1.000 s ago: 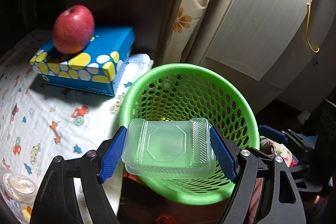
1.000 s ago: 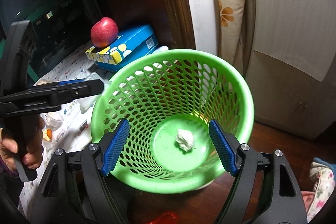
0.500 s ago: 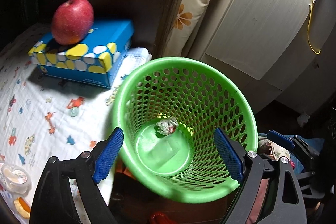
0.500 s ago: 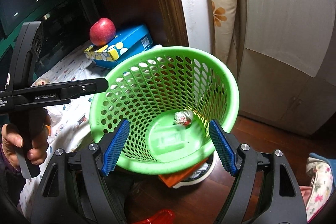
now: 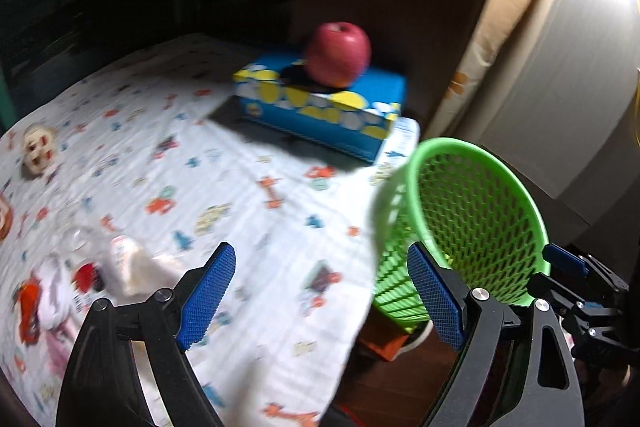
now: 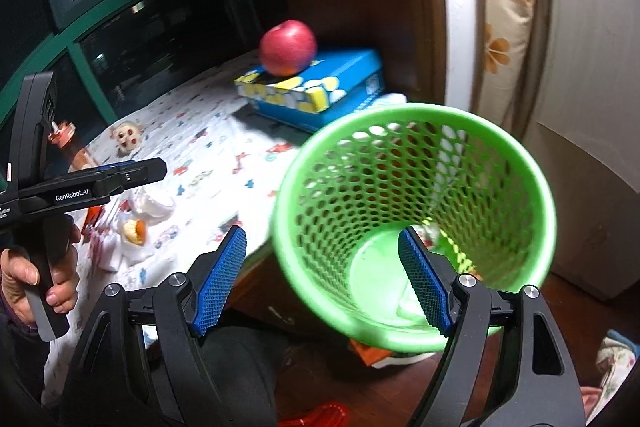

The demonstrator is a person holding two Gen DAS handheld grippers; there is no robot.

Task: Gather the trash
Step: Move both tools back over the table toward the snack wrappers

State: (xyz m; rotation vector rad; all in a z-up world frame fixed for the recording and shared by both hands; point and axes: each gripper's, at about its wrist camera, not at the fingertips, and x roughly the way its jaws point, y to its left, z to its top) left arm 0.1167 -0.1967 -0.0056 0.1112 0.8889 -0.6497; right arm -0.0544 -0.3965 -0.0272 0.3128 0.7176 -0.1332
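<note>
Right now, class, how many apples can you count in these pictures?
1. The apple sits on top of the blue tissue box on the table; others could be hidden.

Apple [image 5: 338, 55] on box [image 5: 320, 109]; basket [image 5: 472, 227] right

One apple [image 5: 338, 54], one tissue box [image 5: 320, 107], one green basket [image 6: 416, 219], two grippers [image 5: 320, 291] [image 6: 324, 279].

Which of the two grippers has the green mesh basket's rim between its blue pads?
The right gripper: its right pad overlaps the green mesh basket. The left gripper is also open, framing only the patterned tablecloth.
</note>
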